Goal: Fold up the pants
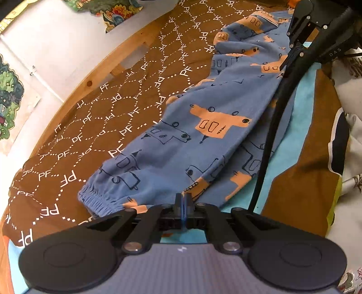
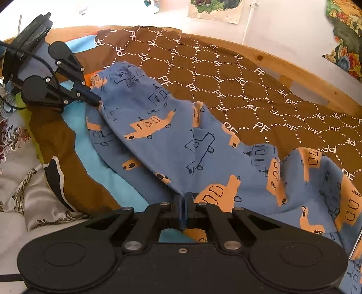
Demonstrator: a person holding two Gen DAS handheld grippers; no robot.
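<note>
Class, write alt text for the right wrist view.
The right gripper, shut, pinches blue pants printed with orange cars, lying on a brown bedspread. The left gripper grips the cuff end.

Left wrist view: the pants [image 1: 194,135] pass under the closed fingers of the left gripper [image 1: 183,200], and the gripper body hides the cloth nearer than the fingertips; how much fabric is pinched cannot be told. Ahead and right of the fingers, the right gripper [image 1: 285,67] is cut by the top edge; its fingertips merge with the cloth. Right wrist view: the waist end runs off the right edge, beyond the right gripper's fingers [image 2: 189,199]. The cuff ahead and left disappears behind the left gripper [image 2: 96,100]. The brown bedspread [image 2: 226,74] covers the bed surface; wall pictures [image 2: 215,9] are cropped and blurred.
</note>
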